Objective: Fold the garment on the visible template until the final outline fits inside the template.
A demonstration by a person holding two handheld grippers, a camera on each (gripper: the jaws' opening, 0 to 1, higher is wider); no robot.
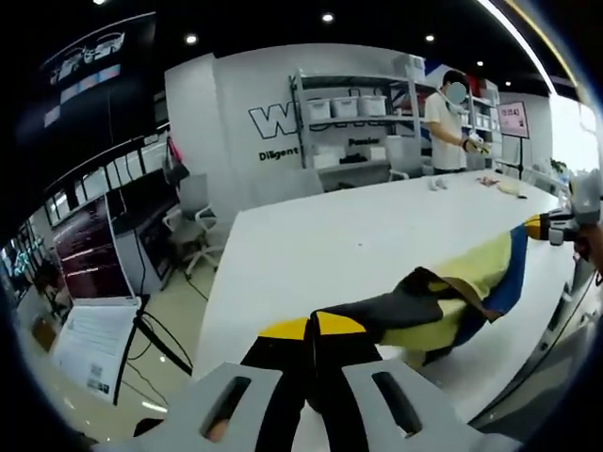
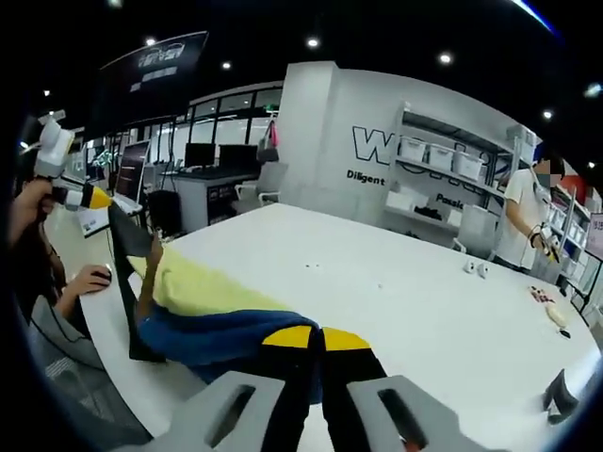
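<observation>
Left gripper (image 1: 312, 331): jaws pressed together on dark end of garment (image 1: 443, 301), near table (image 1: 311, 245) edge.
Right gripper (image 2: 316, 339): jaws pressed together on blue end of the garment (image 2: 203, 301).
Garment: yellow, blue and dark cloth, stretched between both grippers, hanging slack in the middle, partly resting on the table (image 2: 396, 292) along its near edge.
Template: not discernible on the white surface.
Step in hand: judged a lift and spread, ahead of laying flat for the first fold.
Next move: likely lowering both ends evenly onto the table, cloth taut and inside the edge.
Risk: slack middle may bunch or slide off the edge.
Background: person (image 1: 445, 118) by shelves (image 1: 353, 118), well apart from the garment.
</observation>
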